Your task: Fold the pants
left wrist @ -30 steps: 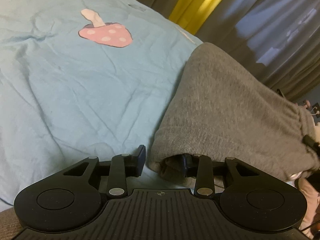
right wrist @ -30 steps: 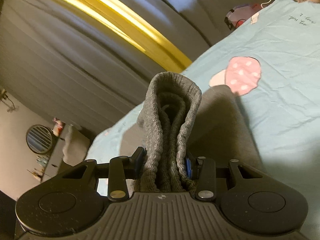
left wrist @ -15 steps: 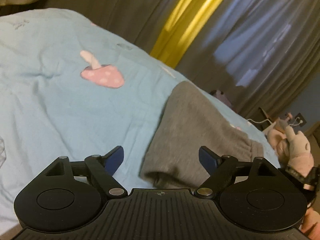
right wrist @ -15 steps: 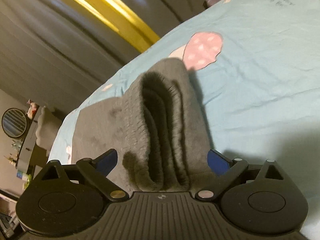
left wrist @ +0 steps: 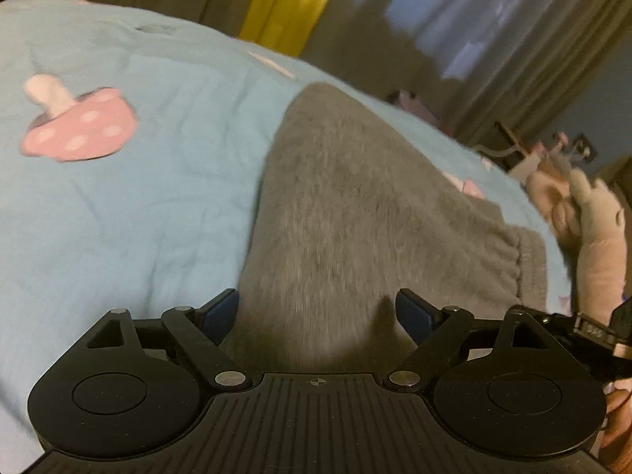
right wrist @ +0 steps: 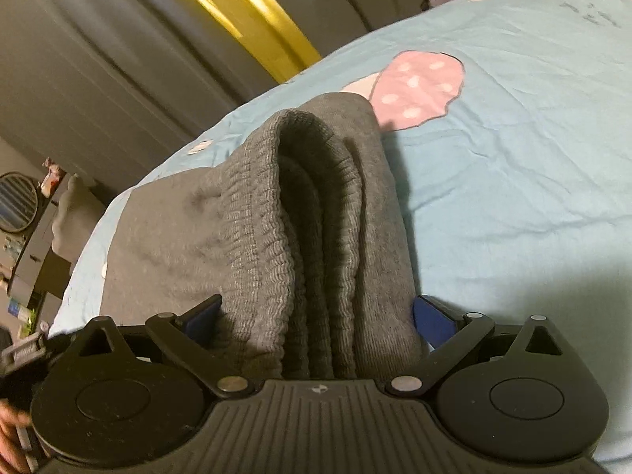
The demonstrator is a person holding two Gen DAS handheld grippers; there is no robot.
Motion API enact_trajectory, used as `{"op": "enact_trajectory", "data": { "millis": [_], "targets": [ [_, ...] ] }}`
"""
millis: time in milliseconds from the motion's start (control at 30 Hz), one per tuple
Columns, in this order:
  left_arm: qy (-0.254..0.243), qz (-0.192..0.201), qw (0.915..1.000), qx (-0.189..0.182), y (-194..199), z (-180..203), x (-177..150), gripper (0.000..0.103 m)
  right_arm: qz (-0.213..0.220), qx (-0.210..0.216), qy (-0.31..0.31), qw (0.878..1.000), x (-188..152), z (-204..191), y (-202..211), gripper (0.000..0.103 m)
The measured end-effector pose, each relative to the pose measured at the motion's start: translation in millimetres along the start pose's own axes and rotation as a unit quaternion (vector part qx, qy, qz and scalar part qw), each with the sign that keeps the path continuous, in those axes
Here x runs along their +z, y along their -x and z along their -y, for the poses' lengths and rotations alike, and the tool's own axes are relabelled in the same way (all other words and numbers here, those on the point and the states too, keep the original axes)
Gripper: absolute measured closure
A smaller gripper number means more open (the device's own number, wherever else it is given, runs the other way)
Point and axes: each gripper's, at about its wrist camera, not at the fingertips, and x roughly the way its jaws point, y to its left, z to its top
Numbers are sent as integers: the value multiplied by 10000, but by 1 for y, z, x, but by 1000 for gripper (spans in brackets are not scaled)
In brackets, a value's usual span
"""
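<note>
The grey pants [left wrist: 347, 205] lie folded on the light blue bed sheet [left wrist: 138, 205]. My left gripper [left wrist: 316, 310] is open, its blue-padded fingers spread on either side of the folded edge, just above it. In the right wrist view the pants [right wrist: 316, 237] show their ribbed waistband layers stacked up between the fingers. My right gripper [right wrist: 316, 318] is open, with the fabric bundle lying between the spread fingers and not pinched.
A pink mushroom patch [left wrist: 79, 126] marks the sheet left of the pants; it also shows in the right wrist view [right wrist: 418, 91]. Plush toys [left wrist: 584, 213] lie at the bed's right side. Grey and yellow curtains [right wrist: 237, 19] hang behind the bed.
Both grippers have opened and let go of the pants. The folded pants now rest on the bed. The left gripper has moved over the pants' edge.
</note>
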Motion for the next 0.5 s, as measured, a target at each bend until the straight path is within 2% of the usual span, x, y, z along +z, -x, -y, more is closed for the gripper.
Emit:
{"op": "enact_trajectory", "data": {
  "millis": [100,167,267,300,367,400,500],
  "targets": [
    [232,-355,9990,-122,-25,-9,7,13,11,116,-70,9999,3,2,-5,4],
    [404,-186,9986,-300,-31,-15,8,13,33,213,-85,9997,6,5,-8,4],
    [460,-94,9984,-319,-37,-16,11,33,91,332,13,9994,3,1,-6,25],
    [461,-77,9983,-352,-38,-17,11,39,74,428,-66,9990,4,2,-6,28],
    [357,-33,9986,-391,-36,-17,9,43,59,497,-118,9987,6,2,-7,28],
    [320,-31,9988,-376,-36,-16,9,44,35,508,-147,9986,6,2,-9,24],
    [212,-74,9994,-276,-39,-13,12,37,-72,613,-392,9973,11,4,-19,14]
  ]
}}
